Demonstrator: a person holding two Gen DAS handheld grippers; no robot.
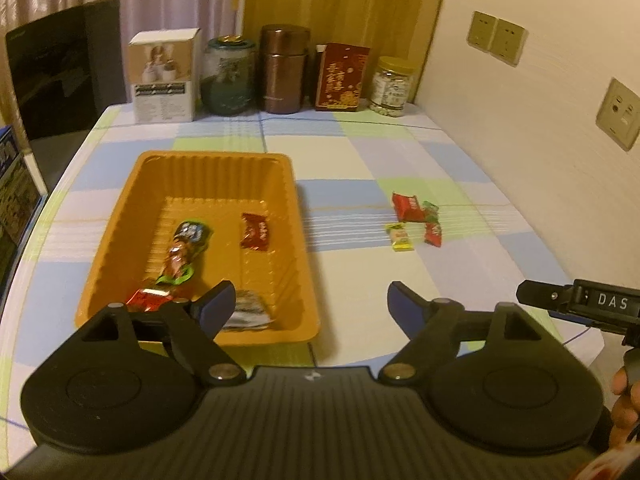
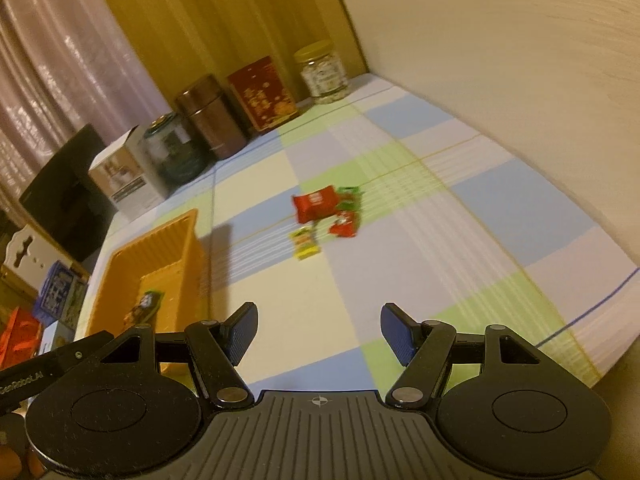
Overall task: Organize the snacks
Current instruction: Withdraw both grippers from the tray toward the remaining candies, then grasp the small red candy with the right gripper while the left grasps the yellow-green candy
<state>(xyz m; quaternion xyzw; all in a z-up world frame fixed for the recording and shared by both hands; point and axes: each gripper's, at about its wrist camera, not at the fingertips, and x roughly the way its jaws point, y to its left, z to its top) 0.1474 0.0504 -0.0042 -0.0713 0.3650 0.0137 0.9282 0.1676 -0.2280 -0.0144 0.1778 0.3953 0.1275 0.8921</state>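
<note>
An orange tray [image 1: 208, 168] lies on the checked tablecloth and holds several wrapped snacks: a dark red packet [image 1: 256, 231], a long green-ended bar [image 1: 185, 250], a red packet [image 1: 146, 298] and a silvery one [image 1: 248, 312]. My left gripper [image 1: 310, 304] hangs open over the tray's near right corner, nothing between its fingers. To the right lies a small heap of loose snacks [image 1: 416, 220]: red packets and a yellow one. In the right wrist view my right gripper [image 2: 318, 332] stands open and empty, short of that snack heap [image 2: 326, 216], with the tray [image 2: 160, 248] to its left.
Along the back stand a white box [image 1: 164, 76], a green jar [image 1: 228, 76], a brown canister [image 1: 284, 68], a red box [image 1: 342, 76] and a yellow-lidded jar [image 1: 392, 86]. A wall with sockets [image 1: 496, 36] runs along the right. A dark panel [image 1: 60, 80] stands at the left. A hand [image 1: 624, 404] shows at lower right.
</note>
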